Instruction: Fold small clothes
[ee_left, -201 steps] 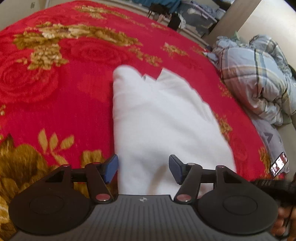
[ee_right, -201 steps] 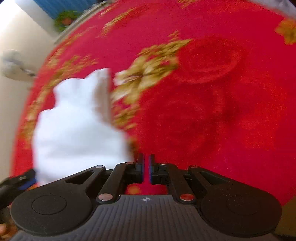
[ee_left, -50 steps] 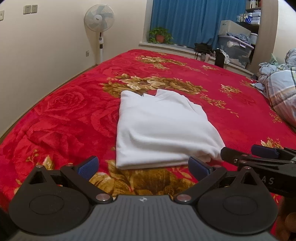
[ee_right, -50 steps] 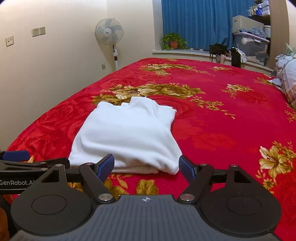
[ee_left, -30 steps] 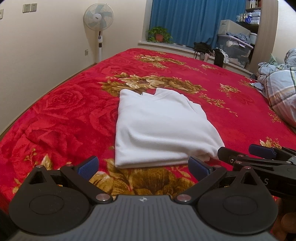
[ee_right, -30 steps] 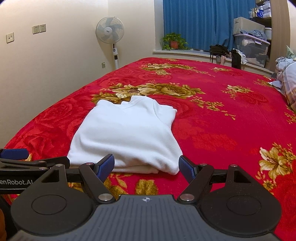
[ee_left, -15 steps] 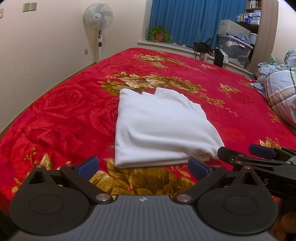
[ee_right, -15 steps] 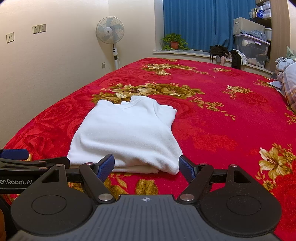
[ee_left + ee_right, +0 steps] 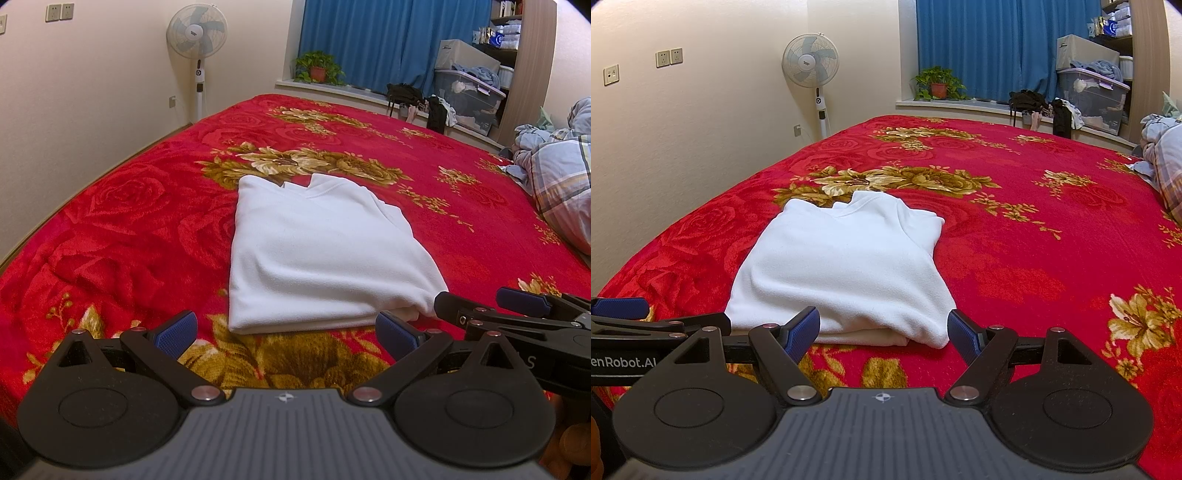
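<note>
**Folded white garment on the red bed, both grippers held clear of it**

From the left wrist view we see the left gripper (image 9: 286,330) with its blue-padded fingers spread wide apart and nothing between them. Just beyond them the white garment (image 9: 325,254) lies folded into a neat rectangle on the red floral blanket (image 9: 110,229), its neckline at the far end and its thick folded edge nearest us. The pads touch neither the cloth nor the blanket. At the right edge the right gripper (image 9: 517,306) comes in from the side, near the garment's near right corner; from here we cannot tell whether it touches the cloth. Farther off, a standing fan (image 9: 195,48) stands by the left wall, a potted plant (image 9: 319,68) sits on the sill before the blue curtain (image 9: 369,40), and a plaid quilt (image 9: 557,177) is heaped at the far right.

From the right wrist view we see the right gripper (image 9: 882,334) with its fingers also well apart and empty, framing the garment's (image 9: 846,266) near right corner, which sits just past the pads. The garment lies left of centre on the blanket (image 9: 1034,240). The left gripper (image 9: 639,317) shows at the left edge, beside the garment's near left corner. The fan (image 9: 810,66), the plant (image 9: 938,83) and the curtain (image 9: 982,44) stand at the far end of the room.
</note>
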`<control>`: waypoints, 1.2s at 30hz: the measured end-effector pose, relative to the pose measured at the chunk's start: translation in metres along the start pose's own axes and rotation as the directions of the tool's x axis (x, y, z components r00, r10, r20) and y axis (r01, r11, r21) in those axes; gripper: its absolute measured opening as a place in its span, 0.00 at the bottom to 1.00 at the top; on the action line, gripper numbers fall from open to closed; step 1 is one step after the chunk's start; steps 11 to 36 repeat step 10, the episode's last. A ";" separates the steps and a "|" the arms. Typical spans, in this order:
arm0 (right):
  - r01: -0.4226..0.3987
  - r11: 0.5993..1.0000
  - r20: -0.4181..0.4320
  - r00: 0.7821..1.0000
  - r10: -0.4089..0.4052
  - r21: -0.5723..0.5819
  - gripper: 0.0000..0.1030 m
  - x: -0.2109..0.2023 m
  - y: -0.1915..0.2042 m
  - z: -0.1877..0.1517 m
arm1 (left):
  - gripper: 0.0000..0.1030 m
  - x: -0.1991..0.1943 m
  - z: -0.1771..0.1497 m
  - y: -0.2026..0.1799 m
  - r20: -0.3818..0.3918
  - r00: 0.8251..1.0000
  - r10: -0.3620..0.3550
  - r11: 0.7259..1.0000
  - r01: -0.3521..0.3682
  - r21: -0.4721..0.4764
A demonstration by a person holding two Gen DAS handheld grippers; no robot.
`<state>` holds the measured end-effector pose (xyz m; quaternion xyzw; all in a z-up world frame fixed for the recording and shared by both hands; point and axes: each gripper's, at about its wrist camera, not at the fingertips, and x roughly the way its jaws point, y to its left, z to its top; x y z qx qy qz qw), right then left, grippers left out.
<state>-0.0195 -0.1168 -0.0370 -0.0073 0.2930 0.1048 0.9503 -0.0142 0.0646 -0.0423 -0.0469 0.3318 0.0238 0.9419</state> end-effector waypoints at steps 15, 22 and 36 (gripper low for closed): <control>0.002 1.000 0.000 1.000 -0.002 -0.005 0.75 0.000 0.001 0.000 | 1.00 -0.001 -0.003 0.000 0.016 1.000 0.002 1.000 -0.002 0.006; 0.002 1.000 0.000 1.000 -0.002 -0.005 0.75 0.000 0.001 0.000 | 1.00 -0.001 -0.003 0.000 0.016 1.000 0.002 1.000 -0.002 0.006; 0.002 1.000 0.000 1.000 -0.002 -0.005 0.75 0.000 0.001 0.000 | 1.00 -0.001 -0.003 0.000 0.016 1.000 0.002 1.000 -0.002 0.006</control>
